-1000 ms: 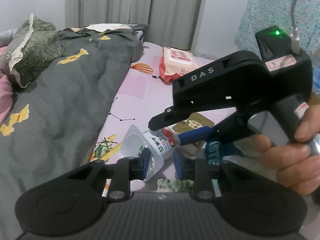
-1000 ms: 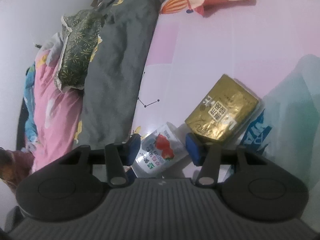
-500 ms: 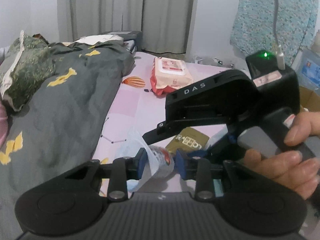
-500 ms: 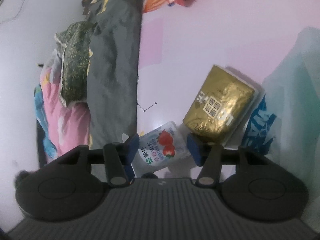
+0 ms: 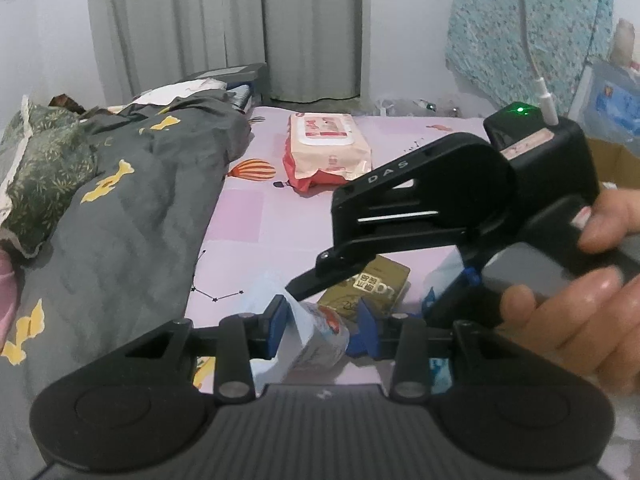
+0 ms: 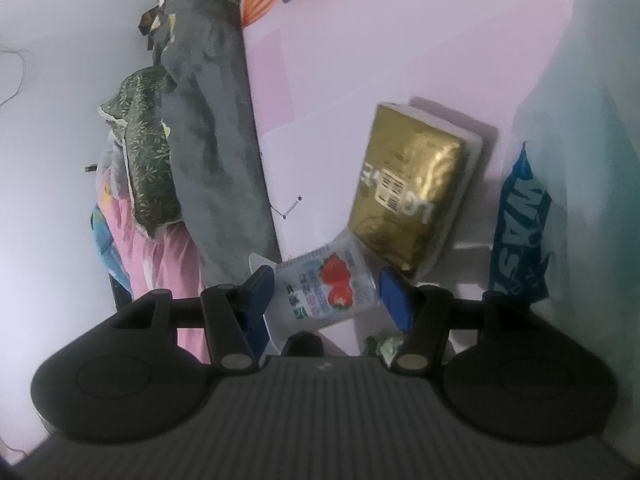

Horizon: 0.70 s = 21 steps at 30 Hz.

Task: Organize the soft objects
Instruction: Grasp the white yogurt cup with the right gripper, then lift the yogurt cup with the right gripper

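A small clear pouch with a strawberry print (image 6: 324,292) lies on the pink sheet (image 6: 360,60), its top corner against a gold foil pack (image 6: 408,188). My right gripper (image 6: 326,298) straddles the pouch, which fills the gap between the blue pads without being squeezed. In the left wrist view the same pouch (image 5: 320,336) sits between the pads of my left gripper (image 5: 322,324). Its jaws are opening, and a gap shows at the right-hand pad. The right tool's black housing (image 5: 440,200) reaches in from the right, held by a hand (image 5: 580,312).
A grey quilt (image 5: 132,216) and a green patterned pillow (image 5: 44,168) cover the bed's left side. A pink wipes pack (image 5: 324,148) lies farther up the sheet. A blue printed bag (image 6: 520,232) and a pale teal bag (image 6: 592,160) crowd the right. Curtains (image 5: 224,28) hang behind.
Both pairs of pads have spread wider around the pouch. The right gripper has rolled and sunk closer to the pouch. The left gripper has drawn back and up a little.
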Available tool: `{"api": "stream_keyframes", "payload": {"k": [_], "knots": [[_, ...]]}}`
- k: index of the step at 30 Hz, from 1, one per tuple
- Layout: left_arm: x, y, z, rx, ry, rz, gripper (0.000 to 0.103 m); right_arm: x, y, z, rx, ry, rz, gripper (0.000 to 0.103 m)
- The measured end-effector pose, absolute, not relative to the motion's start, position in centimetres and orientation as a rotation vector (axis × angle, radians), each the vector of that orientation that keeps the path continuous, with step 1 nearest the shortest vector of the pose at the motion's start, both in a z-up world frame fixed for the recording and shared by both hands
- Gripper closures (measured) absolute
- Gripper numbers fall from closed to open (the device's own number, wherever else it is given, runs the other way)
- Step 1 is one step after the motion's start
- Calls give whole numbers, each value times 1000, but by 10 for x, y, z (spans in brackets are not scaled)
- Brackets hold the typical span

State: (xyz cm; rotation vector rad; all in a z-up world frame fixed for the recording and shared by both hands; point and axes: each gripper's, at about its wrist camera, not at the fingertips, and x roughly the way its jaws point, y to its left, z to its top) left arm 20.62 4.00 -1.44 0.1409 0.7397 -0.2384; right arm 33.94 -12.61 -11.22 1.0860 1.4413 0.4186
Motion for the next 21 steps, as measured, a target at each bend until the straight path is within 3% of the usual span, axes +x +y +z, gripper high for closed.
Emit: {"api": "stream_keyframes", "payload": {"k": [8,11,19,21], "knots": [[204,36,-15,157,740,-237,64,332,-131,-108,1083,1436,402,44],[208,35,-17,138,753,-264,64,330,-135,-100,1132,1396,458,31],[215,28,-20,138,764,-309,62,331,-150,-69,1055,1249,454,30],[208,29,-16,157,729,-309,57,332,-152,-64,1018,1230,455,30]]}}
